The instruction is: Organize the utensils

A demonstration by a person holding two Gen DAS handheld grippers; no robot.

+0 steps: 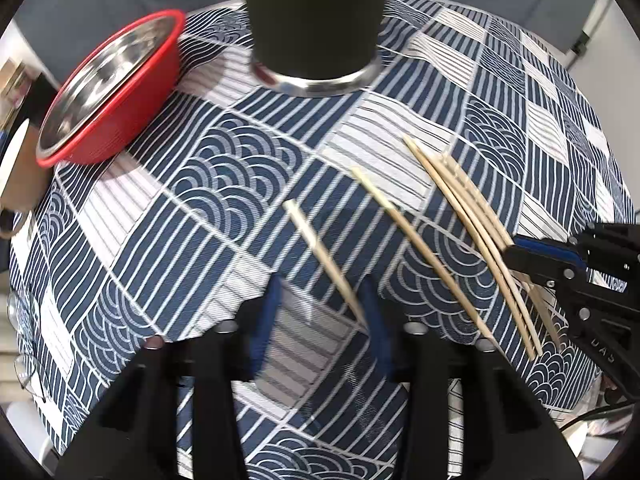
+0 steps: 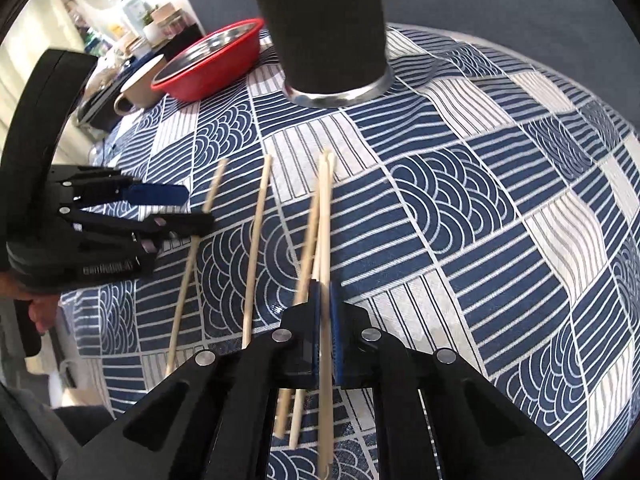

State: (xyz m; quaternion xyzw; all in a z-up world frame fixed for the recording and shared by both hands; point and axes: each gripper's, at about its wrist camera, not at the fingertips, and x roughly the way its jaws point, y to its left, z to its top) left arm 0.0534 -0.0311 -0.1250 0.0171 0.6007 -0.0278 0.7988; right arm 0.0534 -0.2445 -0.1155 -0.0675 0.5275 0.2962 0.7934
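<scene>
Several pale wooden chopsticks lie on a blue-and-white patterned tablecloth [image 1: 224,168]. My left gripper [image 1: 322,284] points down over one lone chopstick [image 1: 320,248]; that stick runs in beside the right finger while the left finger stands well clear, so the jaws are open. A second chopstick [image 1: 420,248] lies alone further right. My right gripper [image 2: 326,286] is shut on one chopstick [image 2: 326,220] from the bundle [image 2: 310,232], its blue pads pressed on either side. In the left wrist view the right gripper [image 1: 511,251] sits on that bundle [image 1: 472,208]. The left gripper [image 2: 196,207] shows at the left.
A tall black tumbler [image 1: 316,20] with a steel band at its base stands at the back middle, [image 2: 328,28] in the other view. A red bowl [image 1: 116,88] with a steel inside sits back left, a beige mug [image 2: 140,84] beside it. The table edge is at the left.
</scene>
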